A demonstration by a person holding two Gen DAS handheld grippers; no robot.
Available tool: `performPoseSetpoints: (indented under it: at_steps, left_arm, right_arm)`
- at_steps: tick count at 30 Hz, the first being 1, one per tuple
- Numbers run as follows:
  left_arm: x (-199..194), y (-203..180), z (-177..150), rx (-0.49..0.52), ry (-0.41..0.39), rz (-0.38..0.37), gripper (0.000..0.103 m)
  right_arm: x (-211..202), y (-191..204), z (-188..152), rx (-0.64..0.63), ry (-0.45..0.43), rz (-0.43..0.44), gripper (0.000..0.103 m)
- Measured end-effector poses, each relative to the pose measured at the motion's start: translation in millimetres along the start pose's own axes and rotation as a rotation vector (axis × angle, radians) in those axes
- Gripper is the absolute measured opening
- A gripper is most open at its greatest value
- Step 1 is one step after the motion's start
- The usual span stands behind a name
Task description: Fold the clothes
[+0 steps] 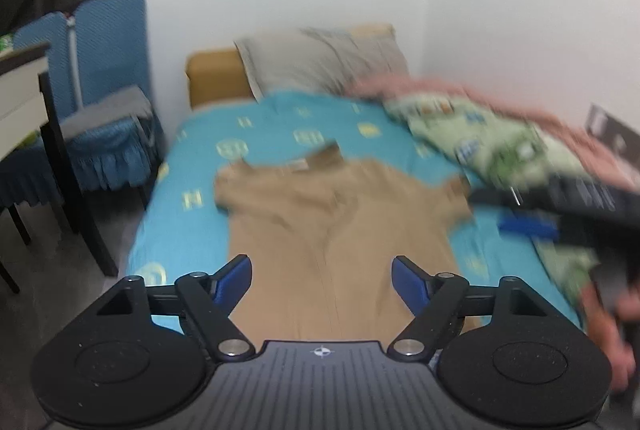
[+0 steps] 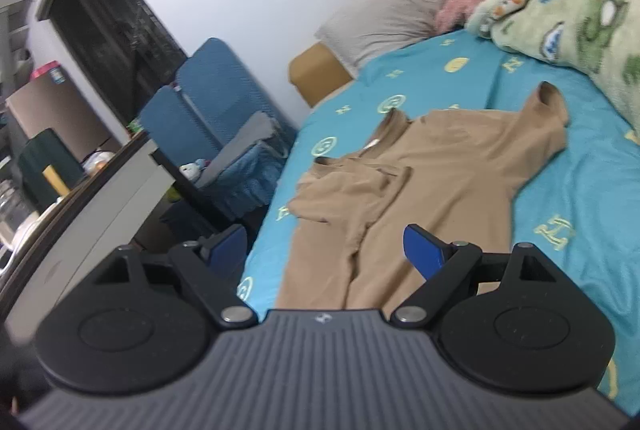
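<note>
Both of my grippers are sitting closest to the lenses, and both are hanging with their jaws spread wide and nothing between the pads. My left gripper (image 1: 322, 280) is hovering over the lower half of the tan shirt (image 1: 340, 222), touching no cloth that I can make out. My right gripper (image 2: 326, 254) is floating above the same shirt's hem side, equally bare.

Going by size: the bed (image 1: 192, 198), under its turquoise sheet, is filling the middle of both views. The green patterned blanket (image 2: 568, 18) is piling up at two o'clock in the right wrist view, with a pink one behind it. The grey pillow (image 2: 400, 10) is leaning at twelve o'clock. The shirt is lying spread on the sheet, collar toward the pillow, and its nine o'clock sleeve is looking folded in over the chest.

My worry: that folded sleeve is sitting loose and rumpled, so dragging the hem could be pulling it open again. The shirt is also lying near the mattress's nine o'clock edge, so a tug could be sliding it off. The left view is smearing badly, so I am judging contact poorly there.
</note>
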State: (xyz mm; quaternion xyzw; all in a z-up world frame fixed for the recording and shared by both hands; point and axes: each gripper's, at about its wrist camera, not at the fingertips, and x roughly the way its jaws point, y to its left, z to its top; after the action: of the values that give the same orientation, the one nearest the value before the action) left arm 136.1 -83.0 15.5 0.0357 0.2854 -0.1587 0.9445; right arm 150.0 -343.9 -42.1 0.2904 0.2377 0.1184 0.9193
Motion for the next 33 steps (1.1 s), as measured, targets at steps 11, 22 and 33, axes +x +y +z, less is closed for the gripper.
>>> performPoseSetpoints:
  at_steps: [11, 22, 33]
  left_arm:
    - [69.1, 52.6, -28.0, -0.061, -0.038, 0.091, 0.079]
    - [113.0, 95.4, -36.3, -0.183, -0.007, 0.074, 0.079]
    - [123.3, 97.3, -43.5, -0.244, 0.028, 0.052, 0.079]
  right_arm:
    - [166.2, 13.1, 47.9, -0.163, 0.115, 0.029, 0.087]
    - [375.2, -19.7, 73.4, -0.263, 0.227, -0.174, 0.075]
    - [338.1, -24.0, 84.2, -0.209, -0.01, -0.141, 0.005]
